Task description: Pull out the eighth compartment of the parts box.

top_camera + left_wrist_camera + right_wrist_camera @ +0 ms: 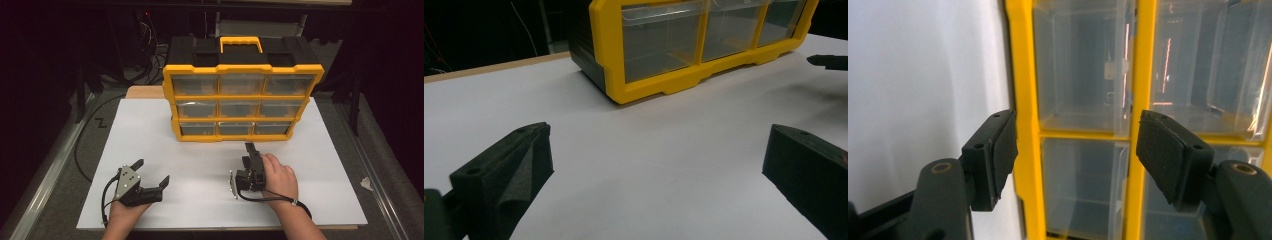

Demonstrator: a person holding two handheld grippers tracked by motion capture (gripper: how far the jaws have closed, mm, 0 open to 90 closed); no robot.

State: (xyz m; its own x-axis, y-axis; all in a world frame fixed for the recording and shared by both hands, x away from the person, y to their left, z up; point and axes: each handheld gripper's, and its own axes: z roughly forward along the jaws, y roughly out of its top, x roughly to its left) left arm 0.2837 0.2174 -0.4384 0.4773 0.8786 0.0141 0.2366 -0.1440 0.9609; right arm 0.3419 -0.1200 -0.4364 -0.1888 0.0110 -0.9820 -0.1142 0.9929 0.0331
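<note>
A yellow and black organizer box with a grid of clear drawers stands upright on the white board. My left gripper rests at the board's near left, open and empty, with the box's lower left corner far ahead of its jaws. My right gripper is rolled on its side just before the bottom row of drawers. It is open, its jaws spanning the bottom row's height where two clear drawers meet, not touching them. The right gripper's tip also appears in the left gripper view.
The box has a yellow carry handle on top. A black cable loops on the floor left of the board. Metal rails run along both sides. Tangled wires lie behind the box.
</note>
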